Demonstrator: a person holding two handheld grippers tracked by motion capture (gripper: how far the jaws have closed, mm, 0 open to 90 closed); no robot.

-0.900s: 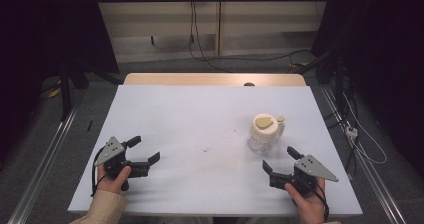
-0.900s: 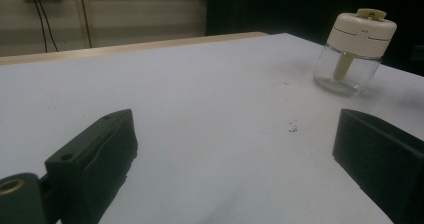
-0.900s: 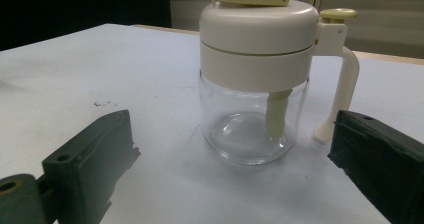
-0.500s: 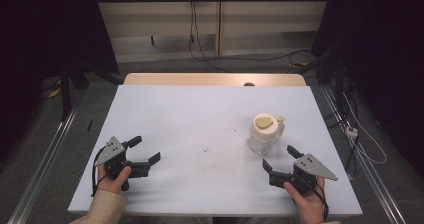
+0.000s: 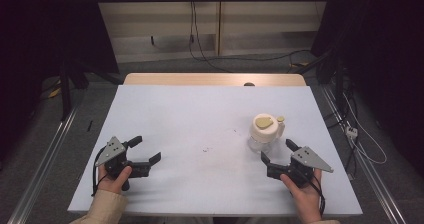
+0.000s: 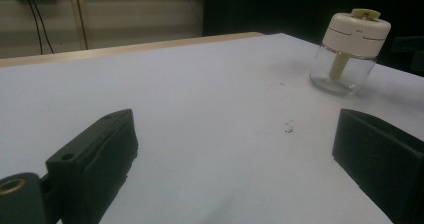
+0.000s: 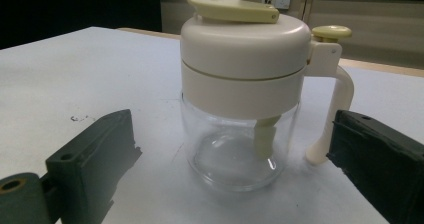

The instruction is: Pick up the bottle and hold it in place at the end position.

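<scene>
A white sheet covers the tabletop (image 5: pixel 200 119), leaving a strip of bare wood (image 5: pixel 190 79) along the far edge. A few small dark specks (image 5: pixel 205 148) mark the sheet near its middle. Beyond the tabletop stands a pale panelled wall (image 5: pixel 165 24) with black cables (image 5: pixel 197 39) hanging down to a grey floor (image 5: pixel 60 134); the room is dark at both sides, and metal rails (image 5: pixel 42 159) run along the floor to left and right.

A glass jar (image 5: pixel 264 133) with a cream lid and side handle stands upright on the right half of the tabletop, towards the near side. The right hand-held gripper (image 5: pixel 278 152) rests just near of it, jaws spread wide, with the jar standing in front of the gap and untouched. The left hand-held gripper (image 5: pixel 145 149) sits at the near left, well apart from the jar, its jaws also wide apart and holding nothing.
</scene>
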